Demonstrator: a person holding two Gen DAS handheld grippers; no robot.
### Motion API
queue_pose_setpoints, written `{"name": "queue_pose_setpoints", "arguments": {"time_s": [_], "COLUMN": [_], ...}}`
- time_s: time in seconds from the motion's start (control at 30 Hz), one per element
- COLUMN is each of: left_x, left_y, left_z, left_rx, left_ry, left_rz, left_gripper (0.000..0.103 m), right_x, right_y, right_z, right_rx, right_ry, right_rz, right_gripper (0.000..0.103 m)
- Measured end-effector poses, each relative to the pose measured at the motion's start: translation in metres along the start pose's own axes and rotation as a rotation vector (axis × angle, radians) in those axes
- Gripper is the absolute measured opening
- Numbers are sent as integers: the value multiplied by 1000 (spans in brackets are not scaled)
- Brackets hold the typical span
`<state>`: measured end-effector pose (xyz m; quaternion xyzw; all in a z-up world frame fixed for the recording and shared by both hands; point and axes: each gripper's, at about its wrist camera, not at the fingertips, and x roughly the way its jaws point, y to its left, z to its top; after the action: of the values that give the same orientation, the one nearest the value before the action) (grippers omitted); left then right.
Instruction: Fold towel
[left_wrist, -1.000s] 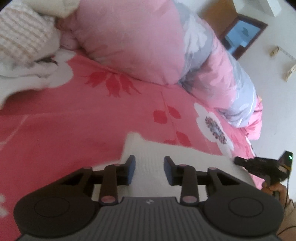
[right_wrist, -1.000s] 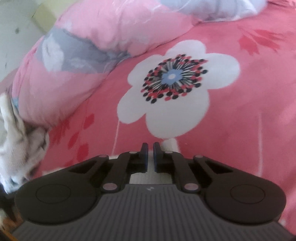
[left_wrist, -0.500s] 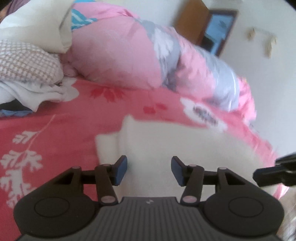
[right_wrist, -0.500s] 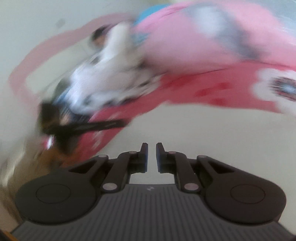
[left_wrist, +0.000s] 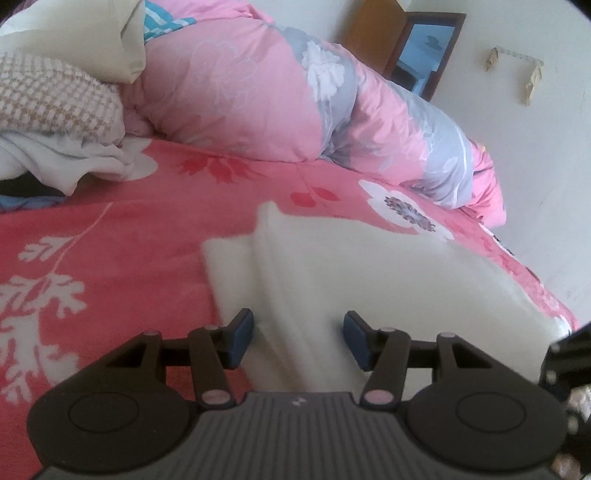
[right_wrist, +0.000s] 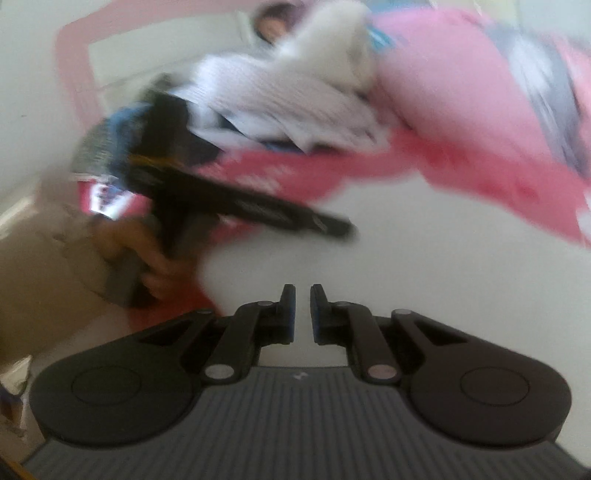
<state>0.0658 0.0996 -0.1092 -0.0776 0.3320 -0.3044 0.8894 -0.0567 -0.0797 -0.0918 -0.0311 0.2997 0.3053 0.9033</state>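
The white towel (left_wrist: 369, 273) lies on the bed's red flowered sheet (left_wrist: 110, 236), a folded layer draped over it with a narrower strip showing at its left edge. No container is in view. The left gripper (left_wrist: 298, 334) hangs just over the towel's near part, its jaws standing apart with nothing pressed between the blue pads. The right gripper (right_wrist: 303, 314) has its jaws almost closed; whether towel cloth sits in the narrow gap cannot be told. A pink and grey quilt (left_wrist: 295, 99) is bunched behind, with a heap of clothes (left_wrist: 55, 122) to its left.

A second ago the left jaws were narrower and little towel showed; the right view then faced a white flower print, and now faces the towel and the left gripper, blurred.
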Motion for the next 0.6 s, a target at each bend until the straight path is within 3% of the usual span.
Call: {"name": "queue_pose_setpoints", "arguments": {"time_s": [0.07, 0.17, 0.27, 0.4, 0.53, 0.6], "left_x": [1, 0, 1, 1, 1, 1], "left_y": [2, 5, 9, 9, 9, 9], "left_z": [1, 2, 2, 3, 3, 3], "left_rx": [-15, -40, -59, -66, -67, -69], "left_ry": [4, 4, 5, 9, 10, 9], "left_rz": [-7, -21, -32, -35, -34, -37], "left_gripper": [56, 56, 56, 56, 56, 56], "right_x": [14, 46, 34, 24, 60, 60], "right_y": [5, -4, -2, 19, 14, 10], "right_z": [-2, -24, -17, -4, -15, -16], "right_rx": [-12, 42, 56, -51, -18, 8], "right_ry": [2, 84, 57, -23, 39, 39], "right_rz": [26, 22, 19, 23, 53, 68], "right_gripper": [7, 5, 5, 5, 2, 2]}}
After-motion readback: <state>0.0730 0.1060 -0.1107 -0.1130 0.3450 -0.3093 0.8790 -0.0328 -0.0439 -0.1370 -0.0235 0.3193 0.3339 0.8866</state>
